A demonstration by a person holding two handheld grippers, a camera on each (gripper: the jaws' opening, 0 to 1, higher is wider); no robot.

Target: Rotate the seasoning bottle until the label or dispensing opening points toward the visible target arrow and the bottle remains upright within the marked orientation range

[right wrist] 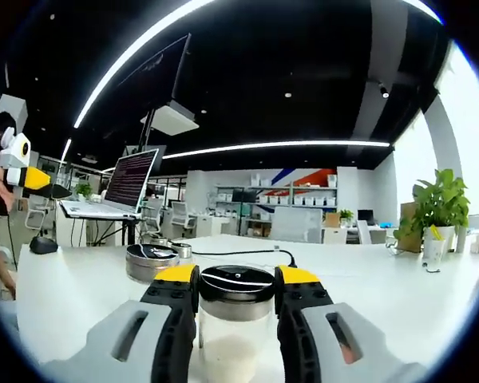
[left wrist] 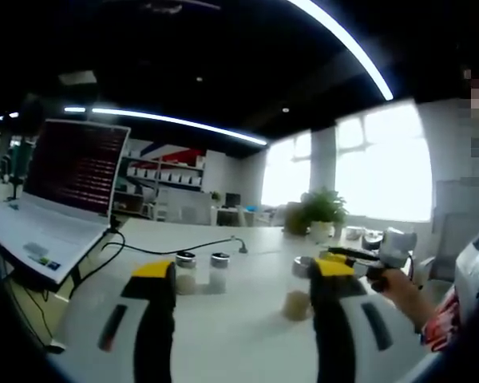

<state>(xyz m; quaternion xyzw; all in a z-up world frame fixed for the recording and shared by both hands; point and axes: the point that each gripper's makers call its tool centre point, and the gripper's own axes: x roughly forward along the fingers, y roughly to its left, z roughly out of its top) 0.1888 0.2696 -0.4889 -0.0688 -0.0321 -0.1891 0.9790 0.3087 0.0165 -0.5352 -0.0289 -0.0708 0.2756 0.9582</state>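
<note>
So the right gripper [right wrist: 236,299] has its jaws clamped on the black-lidded seasoning bottle [right wrist: 236,319], which stands upright on the white table [right wrist: 399,295]. The left gripper [left wrist: 243,283] hangs released above the table, two small jars [left wrist: 201,271] and a laptop [left wrist: 64,199] further back

Open laptop [left wrist: 60,191], potted plant [left wrist: 319,211] — both on white table [left wrist: 239,335].

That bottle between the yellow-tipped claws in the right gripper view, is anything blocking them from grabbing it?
No. The seasoning bottle already sits between the right gripper's jaws, close beside its dark lid; nothing lies between them.
</note>
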